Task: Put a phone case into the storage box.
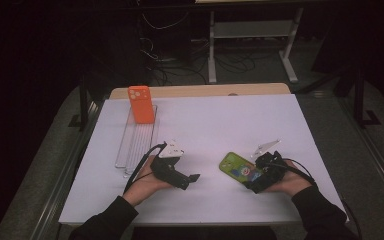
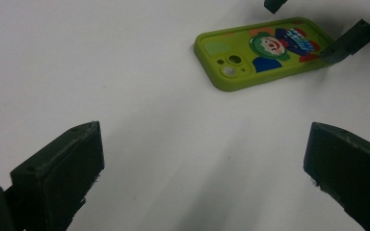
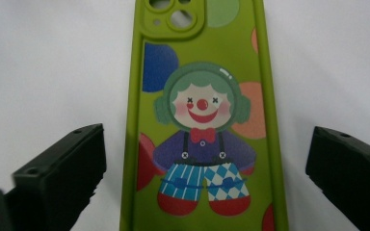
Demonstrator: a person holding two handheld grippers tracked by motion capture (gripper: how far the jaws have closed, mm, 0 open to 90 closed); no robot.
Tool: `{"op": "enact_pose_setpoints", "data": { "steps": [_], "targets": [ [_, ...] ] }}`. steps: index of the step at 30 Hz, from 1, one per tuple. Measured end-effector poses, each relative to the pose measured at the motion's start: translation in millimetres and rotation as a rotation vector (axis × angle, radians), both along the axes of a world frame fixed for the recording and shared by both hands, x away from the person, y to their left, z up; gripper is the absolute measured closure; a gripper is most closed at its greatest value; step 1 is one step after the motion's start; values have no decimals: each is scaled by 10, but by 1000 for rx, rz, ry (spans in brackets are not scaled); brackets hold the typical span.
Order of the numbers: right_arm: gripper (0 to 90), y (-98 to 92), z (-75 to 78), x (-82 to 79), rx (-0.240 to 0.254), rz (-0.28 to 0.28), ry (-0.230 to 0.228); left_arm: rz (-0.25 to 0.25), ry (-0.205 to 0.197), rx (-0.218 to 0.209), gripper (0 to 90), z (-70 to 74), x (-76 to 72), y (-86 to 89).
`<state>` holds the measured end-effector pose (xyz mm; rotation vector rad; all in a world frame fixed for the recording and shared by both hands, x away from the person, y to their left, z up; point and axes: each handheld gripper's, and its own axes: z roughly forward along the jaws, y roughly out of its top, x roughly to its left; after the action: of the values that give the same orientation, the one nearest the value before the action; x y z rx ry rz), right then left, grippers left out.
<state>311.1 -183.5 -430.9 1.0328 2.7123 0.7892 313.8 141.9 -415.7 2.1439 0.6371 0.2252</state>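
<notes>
White tabletop [image 1: 205,125] fills the working area, with dark floor and desk legs beyond it. On its near right side the right gripper [image 3: 204,159] has its jaws spread wide, one on each side of the lower end of a green phone case [image 3: 204,120] printed with a clown; neither jaw touches the case, which lies flat, camera holes pointing away from the hand. Judging by this, the step in hand is the approach to grasp the case, not yet the grasp itself. The next move calls for bringing the jaws down level with the case's long edges and closing squarely across its width, since a skewed pinch could slide it over the smooth surface. The left gripper [image 2: 202,178], also open and holding nothing, hovers over bare table, with the case some way ahead of it. Farther off, at the far left, an orange phone case [image 1: 141,104] stands upright in a clear rack [image 1: 137,145], probably where the green one belongs.
</notes>
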Motion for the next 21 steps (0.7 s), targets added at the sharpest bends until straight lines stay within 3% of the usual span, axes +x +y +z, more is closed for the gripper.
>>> {"op": "enact_pose_setpoints", "data": {
  "steps": [10, 15, 21],
  "targets": [
    [79, -1, -100, -37, -45, 14, 4, 1, 0, -3, 0, 0, -1, 0],
    [140, -11, -89, -49, -39, 23, -4, 1, -1, 1, 0, -3, -2, -5],
    [150, -8, -84, -50, -42, 23, 1, 2, -4, 5, 0, 9, -1, -2]
  ]
}}
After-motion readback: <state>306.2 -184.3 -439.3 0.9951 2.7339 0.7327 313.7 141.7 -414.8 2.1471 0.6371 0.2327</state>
